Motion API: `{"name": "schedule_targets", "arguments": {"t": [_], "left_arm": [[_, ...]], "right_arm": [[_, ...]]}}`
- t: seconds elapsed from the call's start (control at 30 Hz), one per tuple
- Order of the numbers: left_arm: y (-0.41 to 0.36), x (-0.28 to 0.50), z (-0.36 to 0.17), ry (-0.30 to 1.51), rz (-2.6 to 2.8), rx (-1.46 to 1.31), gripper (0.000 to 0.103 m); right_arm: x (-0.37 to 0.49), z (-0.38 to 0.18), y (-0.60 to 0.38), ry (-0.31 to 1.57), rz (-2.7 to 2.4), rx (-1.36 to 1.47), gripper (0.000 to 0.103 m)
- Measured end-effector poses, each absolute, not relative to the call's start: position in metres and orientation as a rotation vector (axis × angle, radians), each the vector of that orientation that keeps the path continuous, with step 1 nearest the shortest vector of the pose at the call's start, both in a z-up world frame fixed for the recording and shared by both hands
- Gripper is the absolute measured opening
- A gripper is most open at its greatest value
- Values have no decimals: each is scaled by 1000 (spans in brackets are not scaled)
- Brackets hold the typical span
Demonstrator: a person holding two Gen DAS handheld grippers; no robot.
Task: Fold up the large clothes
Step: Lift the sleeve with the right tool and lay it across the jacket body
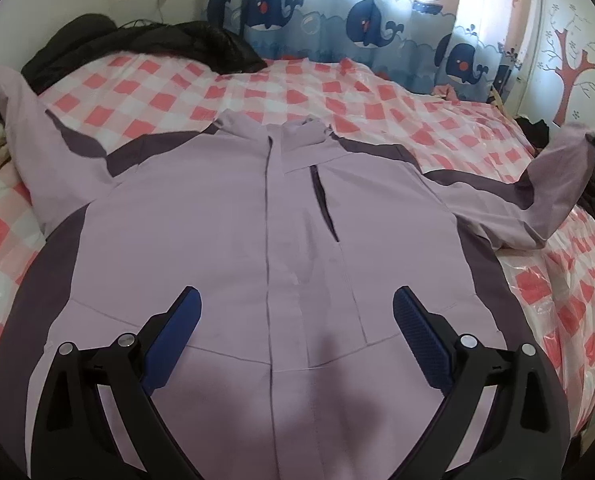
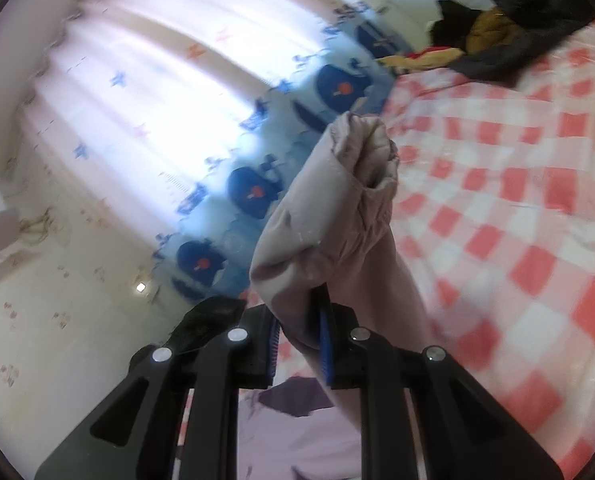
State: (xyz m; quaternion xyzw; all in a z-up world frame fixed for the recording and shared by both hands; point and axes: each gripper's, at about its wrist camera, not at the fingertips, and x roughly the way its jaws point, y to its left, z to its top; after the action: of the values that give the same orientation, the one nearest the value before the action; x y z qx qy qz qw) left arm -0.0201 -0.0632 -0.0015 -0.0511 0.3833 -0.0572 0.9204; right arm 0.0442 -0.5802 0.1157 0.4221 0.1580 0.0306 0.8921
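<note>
Over the checked bedspread (image 1: 377, 120), right gripper (image 2: 299, 340) pinches the raised sleeve cuff (image 2: 353, 184) of the lilac jacket (image 1: 217, 220) lying flat; left gripper (image 1: 297, 312), fingers spread, should pin the chest while the sleeve crosses inward.

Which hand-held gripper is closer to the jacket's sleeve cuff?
Right. The right hand-held gripper is shut on the lilac sleeve just below the cuff. The left hand-held gripper hangs open over the jacket's front.

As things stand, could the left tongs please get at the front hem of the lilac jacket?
Probably yes: the left tongs hang open directly over the lilac jacket, whose front lies flat and uncovered beneath them.
</note>
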Motion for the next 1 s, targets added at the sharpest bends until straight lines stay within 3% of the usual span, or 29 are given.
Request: {"name": "schedule_targets", "arguments": {"t": [0.5,1.0], "left_arm": [[-45,-18,5,774,-49,-129,93],[-3,-16,11,782,-17,-242,93]], "right_arm": [[99,188,-402,352,399,712,18],[145,160,-228,475,657,685,18]]}}
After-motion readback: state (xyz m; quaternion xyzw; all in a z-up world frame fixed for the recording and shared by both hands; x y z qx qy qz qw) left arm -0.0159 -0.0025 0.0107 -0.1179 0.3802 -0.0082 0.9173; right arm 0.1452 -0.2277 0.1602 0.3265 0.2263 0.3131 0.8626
